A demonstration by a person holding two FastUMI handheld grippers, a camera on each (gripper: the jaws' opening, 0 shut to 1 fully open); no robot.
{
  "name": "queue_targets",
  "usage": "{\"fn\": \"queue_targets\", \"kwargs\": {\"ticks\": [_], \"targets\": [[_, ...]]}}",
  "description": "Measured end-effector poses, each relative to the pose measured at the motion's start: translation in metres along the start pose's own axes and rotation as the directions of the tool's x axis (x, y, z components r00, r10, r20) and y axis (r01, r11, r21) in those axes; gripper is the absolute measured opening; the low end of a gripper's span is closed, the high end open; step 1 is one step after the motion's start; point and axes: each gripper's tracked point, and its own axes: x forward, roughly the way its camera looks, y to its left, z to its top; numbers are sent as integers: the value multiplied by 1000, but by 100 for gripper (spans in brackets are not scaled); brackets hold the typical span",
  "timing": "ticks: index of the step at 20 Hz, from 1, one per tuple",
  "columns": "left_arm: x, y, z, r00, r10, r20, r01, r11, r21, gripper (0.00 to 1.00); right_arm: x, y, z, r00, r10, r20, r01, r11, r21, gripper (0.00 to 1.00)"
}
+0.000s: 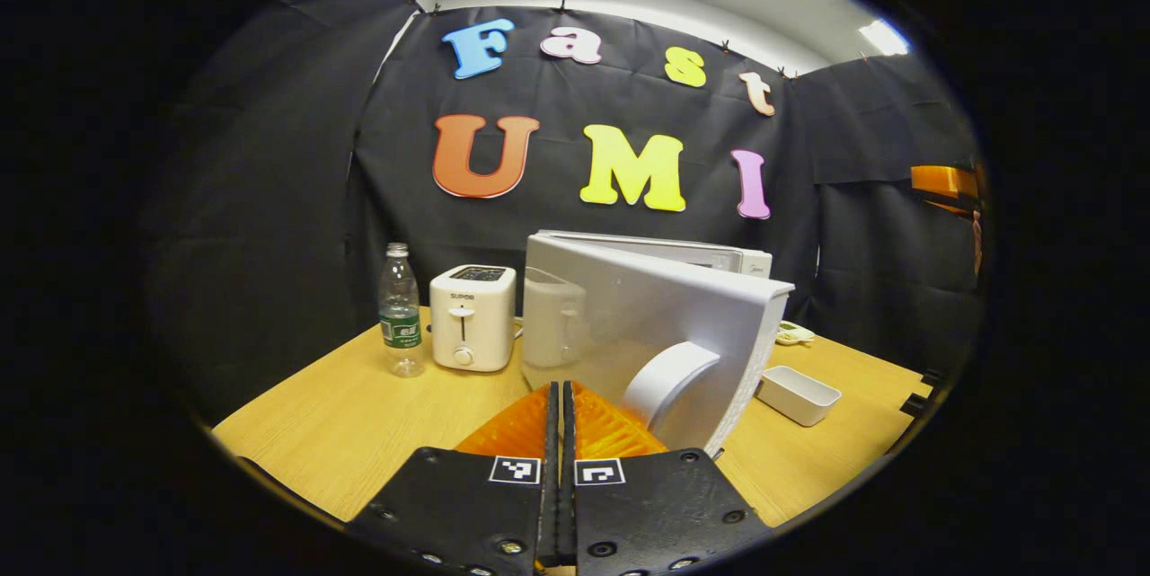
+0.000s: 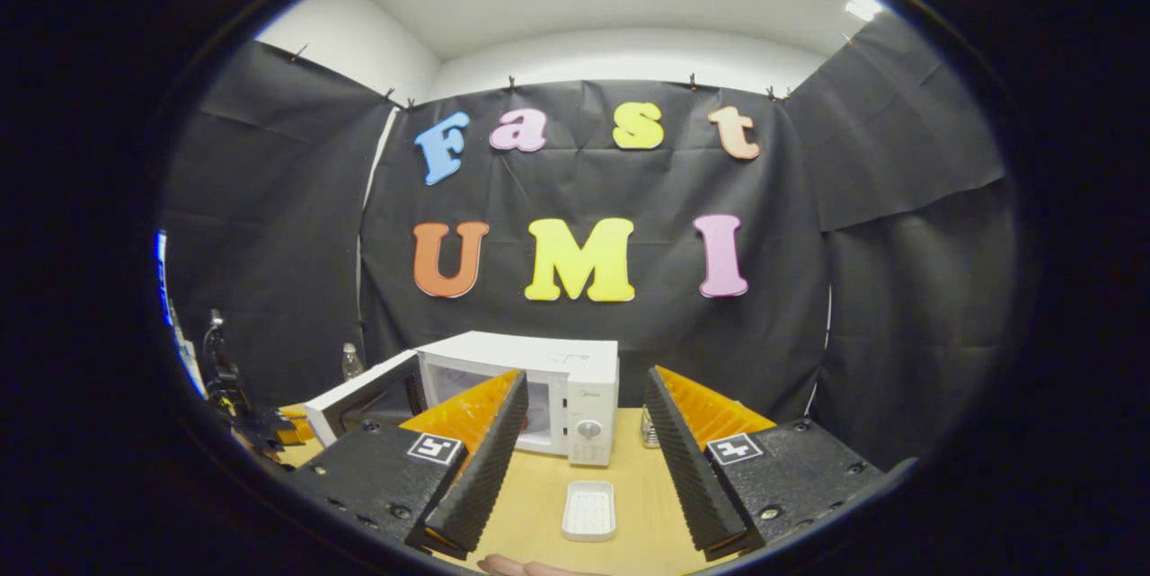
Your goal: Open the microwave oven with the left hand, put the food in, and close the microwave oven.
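One step done: microwave door swung open. My left gripper closed, empty; right gripper wide, empty. Tray before microwave, unloaded.

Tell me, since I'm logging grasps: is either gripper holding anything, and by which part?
Nothing is held. The left gripper is shut on nothing, beside the open microwave door. The right gripper is open, apart from the tray.
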Motion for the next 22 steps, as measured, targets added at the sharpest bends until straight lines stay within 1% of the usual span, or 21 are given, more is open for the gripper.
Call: {"fn": "queue_targets", "kwargs": {"ticks": [2, 3, 4, 5, 7, 8, 11, 13, 22], "targets": [[9, -18, -1, 999, -37, -5, 37, 999, 11, 0, -2, -6, 0, 1000, -3, 1, 3, 1000, 10, 78], [14, -27, -1, 998, -60, -10, 60, 998, 16, 0, -1, -10, 1, 1000, -6, 1, 6, 1000, 12, 85], [18, -37, -2, 996, -85, -13, 86, 996, 21, 0, -3, -14, 1, 1000, -13, 5, 13, 1000, 12, 85], [23, -47, -4, 993, -114, -21, 114, 993, 31, 0, -4, -18, 3, 1000, -18, 11, 18, 1000, 11, 78], [33, -64, -3, 989, -148, -23, 149, 987, 58, 0, -8, -24, 4, 999, -26, 20, 26, 1000, 5, 77], [39, -72, -4, 986, -163, -27, 165, 984, 65, 0, -10, -28, 7, 999, -32, 26, 32, 999, 3, 84], [60, -92, -8, 979, -198, -50, 201, 977, 70, 0, -11, -39, 10, 998, -44, 38, 44, 999, -3, 85], [76, -102, -13, 978, -199, -68, 204, 977, 67, 0, -12, -47, 12, 998, -52, 47, 52, 999, -1, 85], [128, -137, -9, 979, -199, -53, 203, 975, 95, 0, -9, -91, 6, 996, -83, 46, 84, 996, -13, 84]]}}
